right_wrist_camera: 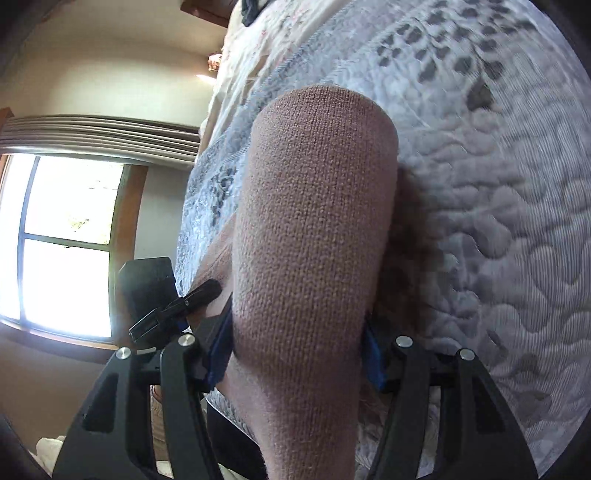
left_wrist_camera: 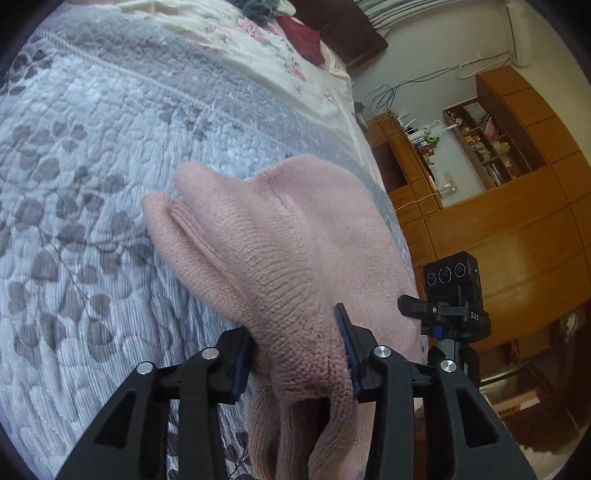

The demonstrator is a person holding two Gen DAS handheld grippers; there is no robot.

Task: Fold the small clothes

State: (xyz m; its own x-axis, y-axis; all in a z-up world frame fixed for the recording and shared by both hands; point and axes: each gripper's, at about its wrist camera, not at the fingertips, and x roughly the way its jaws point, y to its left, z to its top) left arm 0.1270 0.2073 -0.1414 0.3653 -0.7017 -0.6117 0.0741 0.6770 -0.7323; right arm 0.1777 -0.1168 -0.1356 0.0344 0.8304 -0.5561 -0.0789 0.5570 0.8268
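Gripping a pink knitted garment [left_wrist_camera: 280, 236] from both sides, two hand-held black tongs with blue pads work over a bed. In the left wrist view, the left gripper [left_wrist_camera: 297, 354] is clenched on a bunched fold of the knit, blue pads pressed into the fabric on either side; the rest of the garment spreads forward from the fingers and lies on a pale grey quilted bedspread [left_wrist_camera: 92, 177] stitched with a dark leaf pattern. Beyond the quilt lies a cream floral sheet [left_wrist_camera: 236, 40], with a dark red cloth [left_wrist_camera: 306, 40] and a grey cloth [left_wrist_camera: 258, 11] near the headboard. Just to the right of the garment, off the bed's edge, stands a black camera on a tripod [left_wrist_camera: 452, 295], and behind it a wooden wall unit with cluttered open shelves [left_wrist_camera: 484, 147]. In the right wrist view, the right gripper [right_wrist_camera: 299, 354] is likewise clamped on the garment, a broad rounded fold of knit [right_wrist_camera: 314, 221] (looking browner here, in shadow) rising between its fingers and filling the middle of the frame, the leaf-patterned quilt behind it. To the left are the same tripod-mounted camera [right_wrist_camera: 151, 291] and a bright window [right_wrist_camera: 66, 240] under a raised blind.
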